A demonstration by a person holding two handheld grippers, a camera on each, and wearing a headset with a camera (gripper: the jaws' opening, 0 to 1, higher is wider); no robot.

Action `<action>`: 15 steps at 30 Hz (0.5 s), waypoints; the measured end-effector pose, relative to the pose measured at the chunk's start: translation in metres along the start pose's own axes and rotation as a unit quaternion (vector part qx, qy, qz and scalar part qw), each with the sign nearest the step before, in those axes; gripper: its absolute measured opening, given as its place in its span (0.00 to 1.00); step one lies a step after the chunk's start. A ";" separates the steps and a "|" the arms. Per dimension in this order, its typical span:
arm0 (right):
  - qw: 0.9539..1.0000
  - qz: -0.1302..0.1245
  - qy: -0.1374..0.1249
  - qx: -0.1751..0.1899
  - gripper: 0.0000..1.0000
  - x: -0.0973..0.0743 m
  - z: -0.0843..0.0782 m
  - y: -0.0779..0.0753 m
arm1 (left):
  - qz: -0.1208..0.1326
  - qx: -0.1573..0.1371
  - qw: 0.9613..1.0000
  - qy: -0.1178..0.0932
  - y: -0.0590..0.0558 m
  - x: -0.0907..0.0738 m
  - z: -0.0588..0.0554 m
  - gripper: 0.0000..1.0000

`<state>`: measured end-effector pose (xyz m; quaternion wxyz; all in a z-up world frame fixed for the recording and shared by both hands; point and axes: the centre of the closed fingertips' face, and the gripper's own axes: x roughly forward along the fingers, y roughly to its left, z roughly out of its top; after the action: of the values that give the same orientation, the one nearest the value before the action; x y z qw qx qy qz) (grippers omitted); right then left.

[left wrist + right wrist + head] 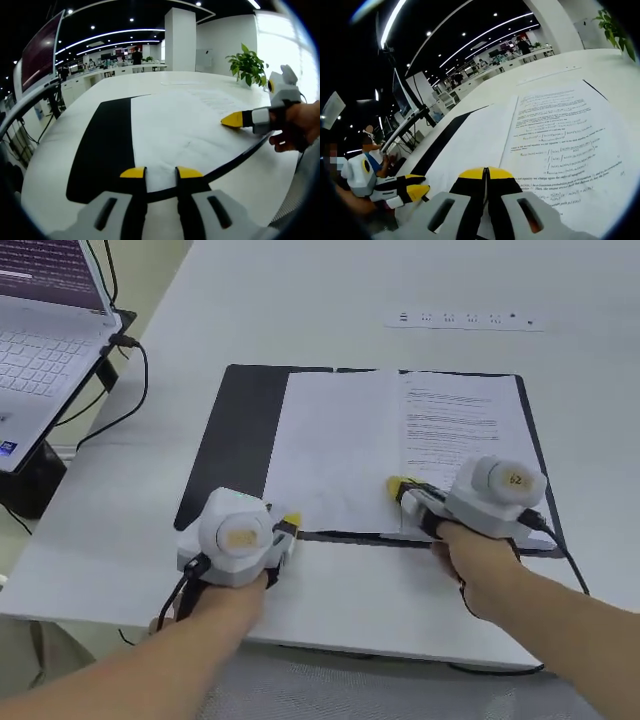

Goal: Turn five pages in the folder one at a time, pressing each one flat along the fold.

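Head view: folder (pixel 240 430) open flat on desk (pixel 330 310), right tongs (pixel 400 487) closed, empty, tips at the near end of the fold (pixel 396 420), left tongs (pixel 290 524) slightly parted, empty, at its near edge; looks mid-press, pages turned so far can't be counted.

The white table (pixel 300 300) carries a laptop (pixel 40 350) and a power strip (pixel 465 318), with a column (pixel 180 40), a plant (pixel 248 65) and ceiling light strips (pixel 110 37) beyond it.
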<state>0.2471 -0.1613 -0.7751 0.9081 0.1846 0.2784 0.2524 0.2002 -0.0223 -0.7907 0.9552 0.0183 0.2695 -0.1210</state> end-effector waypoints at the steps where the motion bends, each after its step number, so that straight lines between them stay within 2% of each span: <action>1: 1.000 0.001 0.003 0.001 0.00 -0.001 -0.001 -0.001 | 0.000 0.000 1.000 0.000 0.000 0.000 0.000 0.21; 9: 1.000 0.012 0.016 0.019 0.00 -0.015 -0.016 0.002 | 0.000 0.000 1.000 -0.001 0.000 -0.001 0.000 0.21; 15: 0.997 0.021 0.036 0.070 0.00 -0.032 -0.030 0.005 | 0.000 0.000 1.000 -0.002 0.000 -0.002 0.001 0.21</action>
<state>0.2047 -0.1688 -0.7828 0.8766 0.2448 0.3242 0.2579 0.1990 -0.0224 -0.7894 0.9557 0.0182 0.2676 -0.1214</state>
